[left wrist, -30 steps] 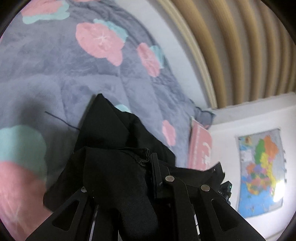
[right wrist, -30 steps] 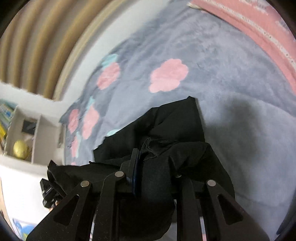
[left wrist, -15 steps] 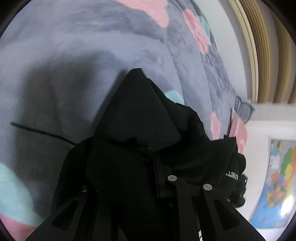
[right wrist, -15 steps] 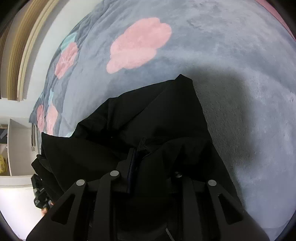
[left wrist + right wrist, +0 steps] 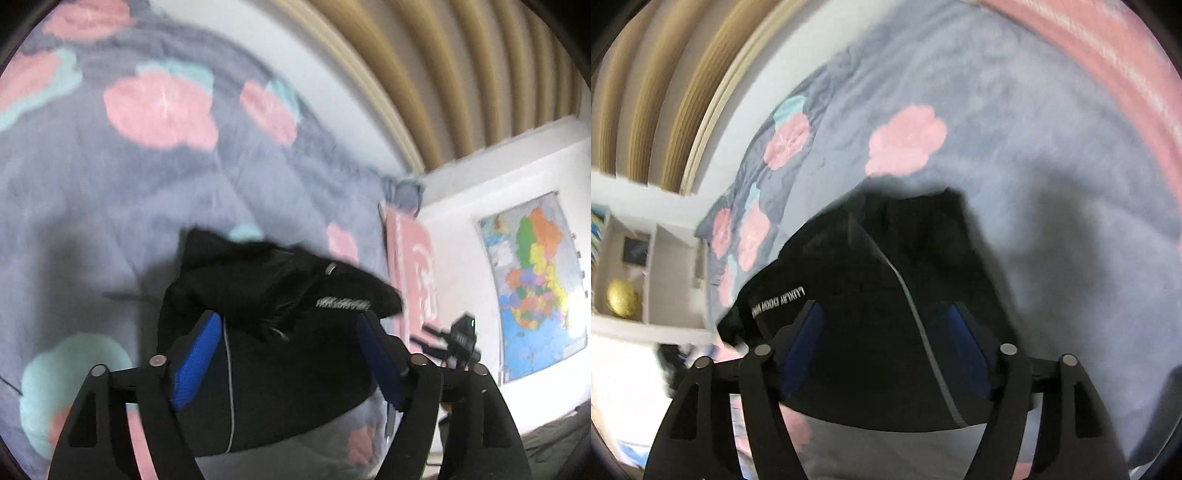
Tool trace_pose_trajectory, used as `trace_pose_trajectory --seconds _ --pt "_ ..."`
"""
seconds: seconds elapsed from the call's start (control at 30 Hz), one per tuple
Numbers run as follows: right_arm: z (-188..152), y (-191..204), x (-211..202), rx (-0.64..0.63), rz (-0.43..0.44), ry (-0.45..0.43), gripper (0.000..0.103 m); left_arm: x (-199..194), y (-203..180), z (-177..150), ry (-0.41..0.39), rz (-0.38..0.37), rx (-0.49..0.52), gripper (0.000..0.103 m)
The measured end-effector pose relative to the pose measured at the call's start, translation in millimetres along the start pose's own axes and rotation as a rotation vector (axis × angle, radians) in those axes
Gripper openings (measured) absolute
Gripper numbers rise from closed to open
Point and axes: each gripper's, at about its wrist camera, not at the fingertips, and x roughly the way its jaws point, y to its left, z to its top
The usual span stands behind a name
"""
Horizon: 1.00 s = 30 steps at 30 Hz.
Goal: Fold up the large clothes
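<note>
Your left gripper [image 5: 286, 325] and right gripper [image 5: 886, 317] are both opening, blue pads spreading clear of the black garment [image 5: 886, 280], which lies bunched between and below the fingers [image 5: 195, 354] rather than pinched. It rests on the bed, on the grey flowered blanket [image 5: 110, 192], toward the edge nearest you, so you appear to be letting a fold settle there. The soft cover should keep the cloth from sliding. In the right wrist view, a white shelf cubby [image 5: 665, 280] beyond the bed's far corner holds a gold ball [image 5: 622, 299].
</note>
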Motion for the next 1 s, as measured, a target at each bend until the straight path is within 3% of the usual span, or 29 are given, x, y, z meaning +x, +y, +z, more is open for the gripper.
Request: trace_pose_trajectory --seconds 0.07,0.17,0.3,0.4,0.6,0.63,0.67,0.7,0.77,0.8,0.87,1.0 --pt "7.0 3.5 10.4 -0.058 -0.057 -0.006 0.078 8.2 2.2 6.0 -0.020 0.065 0.006 0.080" --pt "24.6 12.7 38.9 -0.185 -0.147 -0.014 0.078 42.5 15.6 16.3 0.023 0.142 -0.014 0.080" --pt "57.2 15.2 76.3 -0.269 -0.165 -0.009 0.078 75.8 43.2 30.6 0.020 0.234 -0.056 0.080" --pt "77.5 12.2 102.0 -0.322 -0.176 0.008 0.078 93.6 61.9 41.6 0.031 0.231 -0.091 0.080" --pt "88.9 4.7 165.9 -0.333 -0.124 0.153 0.078 131.0 85.0 51.0 0.131 0.227 -0.104 0.080" --pt "85.8 8.5 169.8 -0.351 -0.128 0.142 0.070 133.7 85.7 50.0 0.144 0.209 -0.109 0.080" --pt "82.8 12.4 168.7 -0.365 -0.126 0.133 0.042 138.5 86.2 48.5 0.156 0.165 -0.113 0.080" --pt "79.3 17.6 165.0 -0.380 -0.145 0.118 0.035 140.3 84.1 47.3 0.151 0.141 -0.109 0.077" --pt "71.6 28.7 147.8 -0.423 -0.191 0.058 0.023 140.7 71.3 43.7 0.138 0.159 -0.053 0.034" --pt "67.4 33.5 136.2 -0.435 -0.208 0.027 0.021 140.3 64.0 41.7 0.148 0.185 -0.020 0.011" --pt "64.6 43.4 112.0 -0.447 -0.243 -0.033 0.018 126.6 47.3 39.4 0.098 0.209 0.026 0.011" --pt "82.2 60.9 63.5 -0.449 -0.291 -0.161 0.017 91.5 11.1 51.7 -0.011 0.181 0.072 0.010"
